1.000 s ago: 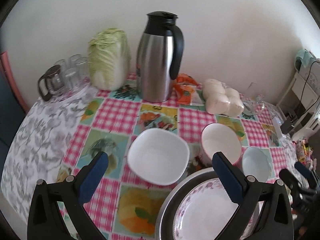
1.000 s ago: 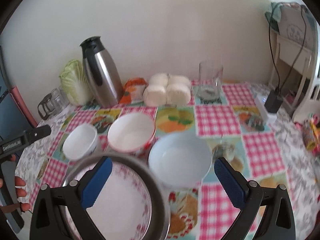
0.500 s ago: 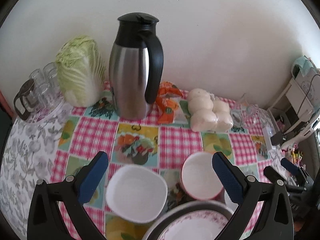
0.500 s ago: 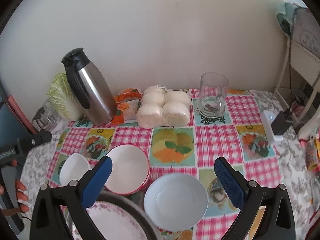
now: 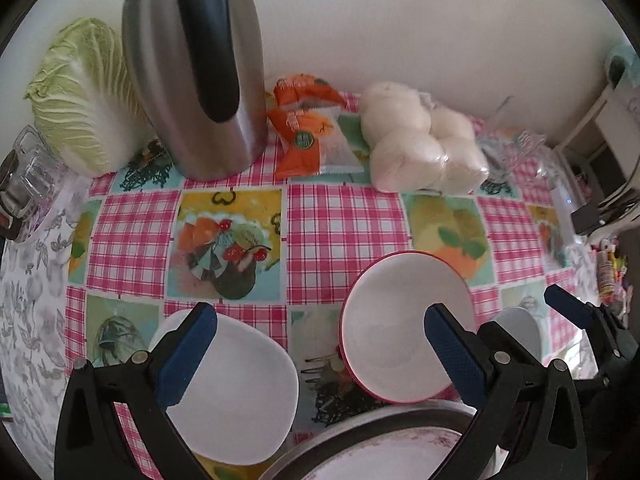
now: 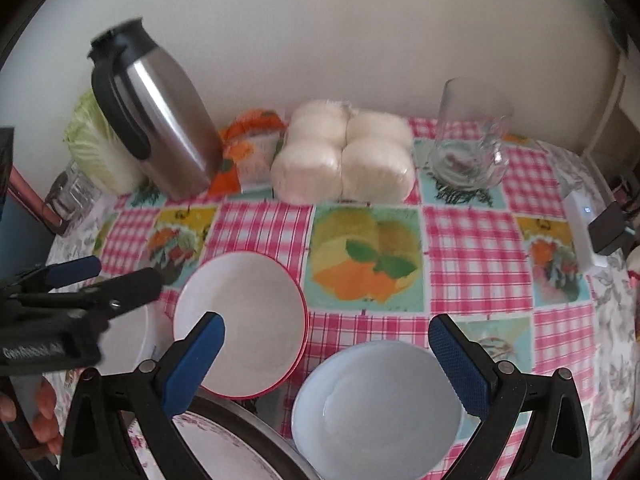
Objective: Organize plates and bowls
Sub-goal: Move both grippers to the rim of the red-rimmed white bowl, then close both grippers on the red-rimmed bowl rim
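L gripper [image 5: 320, 344]: jaws spread, nothing held.
R gripper [image 6: 328, 350]: jaws spread, empty.
Red-rim bowl [image 5: 404, 320]: near table front edge, betw white bowl [image 5: 236, 392] & blue bowl [image 6: 376, 408].
Handling: prob ceramic — stiff, slick, fragile; rim to be pinched.

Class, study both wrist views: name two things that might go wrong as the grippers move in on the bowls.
1. The red-rimmed bowl sits close against the pale blue bowl and the metal basin's rim; an open finger could knock a neighbour.
2. The steel flask looms near the left gripper; reaching forward might bump it.
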Demonstrator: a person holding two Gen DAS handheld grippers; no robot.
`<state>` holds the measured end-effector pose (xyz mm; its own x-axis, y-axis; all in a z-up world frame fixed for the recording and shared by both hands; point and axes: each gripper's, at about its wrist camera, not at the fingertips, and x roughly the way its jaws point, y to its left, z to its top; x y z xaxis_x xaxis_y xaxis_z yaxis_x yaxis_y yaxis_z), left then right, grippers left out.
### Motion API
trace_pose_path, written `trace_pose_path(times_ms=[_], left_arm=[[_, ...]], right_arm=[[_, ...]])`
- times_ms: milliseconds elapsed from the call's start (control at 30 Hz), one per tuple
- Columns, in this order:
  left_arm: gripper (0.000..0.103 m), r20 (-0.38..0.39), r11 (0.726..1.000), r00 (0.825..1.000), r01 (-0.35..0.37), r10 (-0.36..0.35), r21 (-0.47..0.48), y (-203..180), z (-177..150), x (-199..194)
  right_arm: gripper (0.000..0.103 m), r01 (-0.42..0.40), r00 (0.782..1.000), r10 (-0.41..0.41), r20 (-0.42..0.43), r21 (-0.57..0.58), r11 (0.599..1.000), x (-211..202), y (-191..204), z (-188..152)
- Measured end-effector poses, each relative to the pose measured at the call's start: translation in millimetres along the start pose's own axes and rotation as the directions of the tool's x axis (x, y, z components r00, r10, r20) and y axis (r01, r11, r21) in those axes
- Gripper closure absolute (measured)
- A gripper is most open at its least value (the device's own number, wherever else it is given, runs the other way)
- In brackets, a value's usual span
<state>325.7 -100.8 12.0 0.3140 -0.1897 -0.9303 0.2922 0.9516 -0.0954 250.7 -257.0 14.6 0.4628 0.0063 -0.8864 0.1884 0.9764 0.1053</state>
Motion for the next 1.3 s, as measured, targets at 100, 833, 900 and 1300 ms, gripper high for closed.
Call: trace_pose_path(times_ms=[100, 833, 900, 1300], left_arm=[[0.015, -0.026, 1.000, 0.999, -0.019, 0.019, -0.011, 2, 1, 13], [0.080, -0.202, 0.996, 0.979, -0.009, 0.027, 0.092, -30, -22, 75], [0.083, -0.196, 0.994, 0.980, -0.024, 0.045, 0.107, -33, -23, 78], [0.094, -0.143, 0.995, 0.989, -0.020, 0.034, 0.100, -28, -27, 76]], right_arm=[[0.016, 0.010, 1.000, -0.010, -0.010, -0.018, 1.000, 7, 2, -2], [0.090, -0.003, 0.992, -0.005, -0.126, -0.056, 0.998, 51, 18, -7], [0.092, -0.005, 0.992, -0.003, -0.129, -0.061, 0.998, 53, 19, -8], [0.094, 0.005, 0.993, -0.013, -0.114, -0.066, 0.998, 58, 20, -13]])
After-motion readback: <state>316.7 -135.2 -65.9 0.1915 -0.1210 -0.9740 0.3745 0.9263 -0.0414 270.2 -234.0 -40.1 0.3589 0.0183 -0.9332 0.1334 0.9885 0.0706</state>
